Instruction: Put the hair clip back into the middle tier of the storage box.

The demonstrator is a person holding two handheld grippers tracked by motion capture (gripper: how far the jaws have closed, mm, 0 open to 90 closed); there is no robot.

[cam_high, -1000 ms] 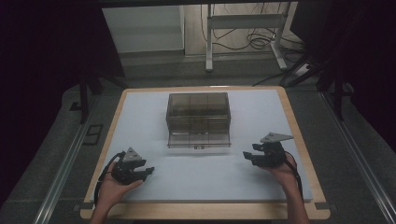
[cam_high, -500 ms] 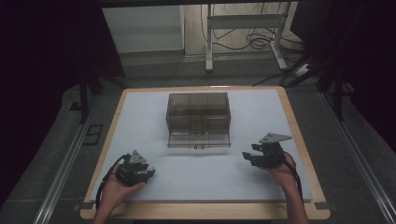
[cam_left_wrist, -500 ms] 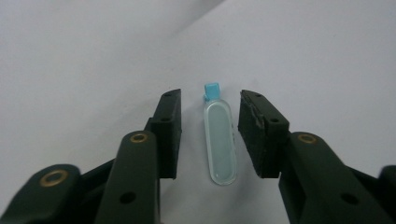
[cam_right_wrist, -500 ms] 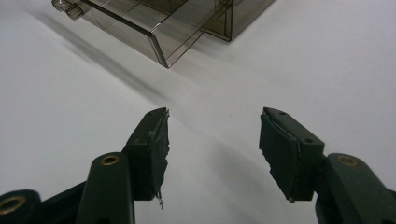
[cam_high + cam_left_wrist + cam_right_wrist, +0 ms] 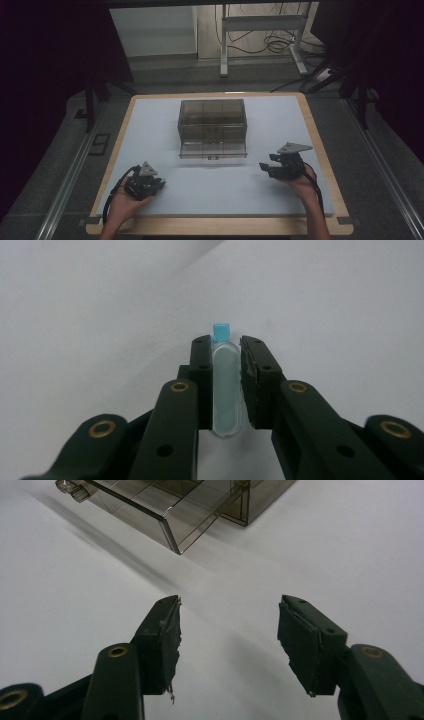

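High view shows your left gripper (image 5: 145, 184) low on the mat, its jaws closed on a small clear vial (image 5: 226, 389) with a blue cap (image 5: 220, 331), long axis running along the jaws, cap outward. The smoky plastic drawer box (image 5: 212, 125), drawer (image 5: 213, 148) pulled open, lies ahead and to its right. Your right gripper (image 5: 274, 166), jaws spread and empty, sits nearer that drawer, which lies ahead-left of it.

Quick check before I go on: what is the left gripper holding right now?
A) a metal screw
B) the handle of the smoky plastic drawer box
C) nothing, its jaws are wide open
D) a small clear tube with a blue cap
D: in the left gripper view the left gripper has both black jaws closed on a small clear tube with a blue cap, over the white table mat.
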